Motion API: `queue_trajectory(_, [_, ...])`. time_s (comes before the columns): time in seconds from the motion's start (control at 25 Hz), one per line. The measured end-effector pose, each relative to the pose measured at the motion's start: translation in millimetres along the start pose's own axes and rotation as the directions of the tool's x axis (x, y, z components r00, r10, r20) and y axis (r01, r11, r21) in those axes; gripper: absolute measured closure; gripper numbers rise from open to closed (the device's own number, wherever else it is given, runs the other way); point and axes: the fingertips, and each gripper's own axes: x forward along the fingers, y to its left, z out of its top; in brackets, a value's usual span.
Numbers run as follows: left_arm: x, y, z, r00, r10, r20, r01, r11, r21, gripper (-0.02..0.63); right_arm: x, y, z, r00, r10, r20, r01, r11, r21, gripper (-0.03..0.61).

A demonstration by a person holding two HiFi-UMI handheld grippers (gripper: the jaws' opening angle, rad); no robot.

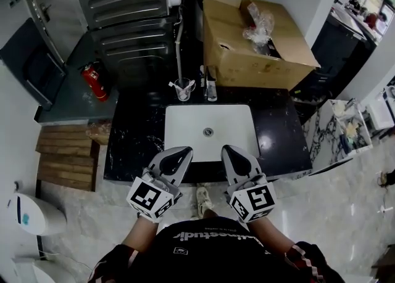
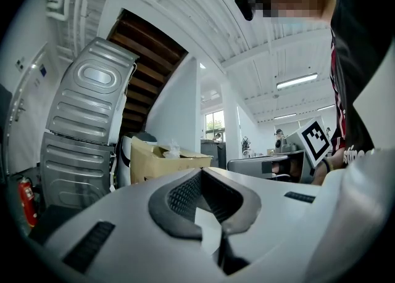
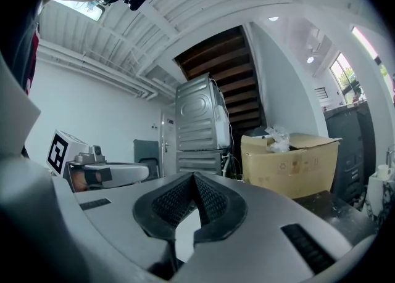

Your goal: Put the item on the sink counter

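Note:
The black marble sink counter (image 1: 137,135) holds a white basin (image 1: 208,131) with a drain in its middle. Both grippers hover side by side above the counter's front edge. My left gripper (image 1: 179,152) is shut with nothing between its jaws, and my right gripper (image 1: 229,150) is shut and empty too. In the left gripper view the jaws (image 2: 200,175) meet at the tip and point up towards the room; the right gripper view shows the same closed tip (image 3: 194,177). A clear glass cup (image 1: 183,89) stands behind the basin next to the faucet (image 1: 210,86).
An open cardboard box (image 1: 254,42) with crumpled plastic inside sits behind the counter at the right. Stacked grey machines (image 1: 126,10) stand at the back left, a red fire extinguisher (image 1: 94,81) beside them. Wooden boards (image 1: 66,155) lie left of the counter.

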Motion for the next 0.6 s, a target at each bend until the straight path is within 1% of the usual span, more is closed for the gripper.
queue_trajectory(0.2, [-6, 3, 3, 1.000, 0.017, 0.011, -0.017, 1.000, -0.006, 0.598, 1, 6, 3, 1.000, 0.010, 0.003, -0.010, 1.000, -0.002, 0.541])
queue_trajectory(0.6, [-14, 1, 6, 1.000, 0.016, 0.019, -0.016, 1.000, -0.003, 0.598, -5, 10, 2, 1.000, 0.000, -0.003, 0.000, 1.000, -0.005, 0.541])
